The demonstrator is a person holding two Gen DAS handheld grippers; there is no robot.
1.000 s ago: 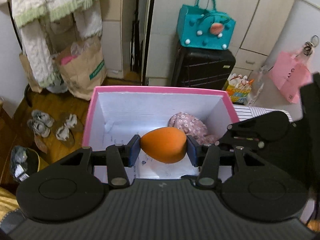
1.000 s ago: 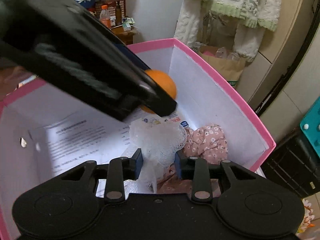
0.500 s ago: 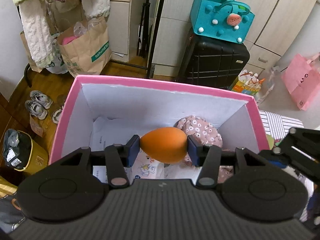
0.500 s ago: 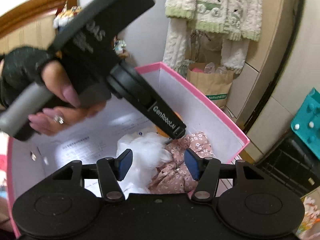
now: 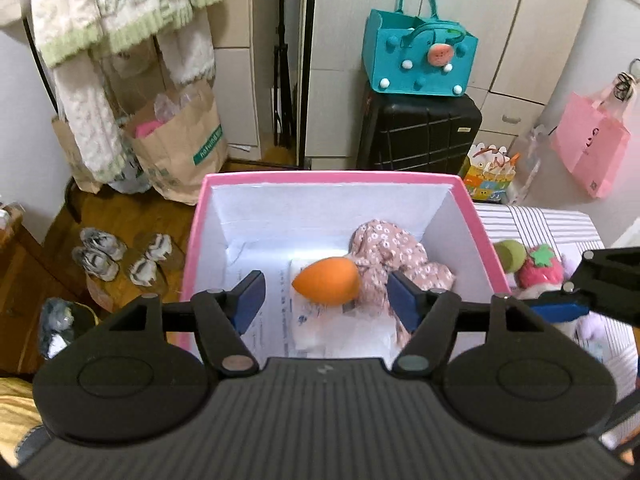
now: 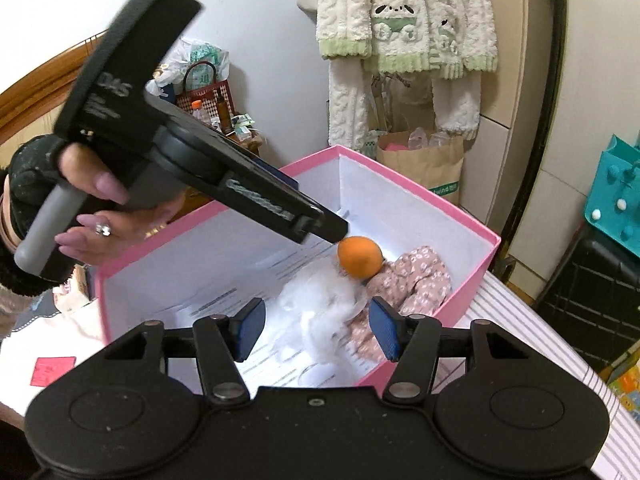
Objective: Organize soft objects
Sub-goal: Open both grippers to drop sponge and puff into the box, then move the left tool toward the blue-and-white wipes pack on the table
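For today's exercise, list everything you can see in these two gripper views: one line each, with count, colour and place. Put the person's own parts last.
box: one, pink outside, white inside, on the striped surface
sponge: one, orange, egg-shaped, in the box
floral cloth: one, pink, in the box beside the sponge
mesh puff: one, white, in the box
plush toys: several, green, red, purple, right of the box
suitcase: one, black, behind the box
felt bag: one, teal, on the suitcase
paper bags: two, brown, on the floor
shoes: two pairs, grey, floor
left gripper: black, jaws opening, nothing gripped
right gripper: black, open
hand: one, holding the left gripper
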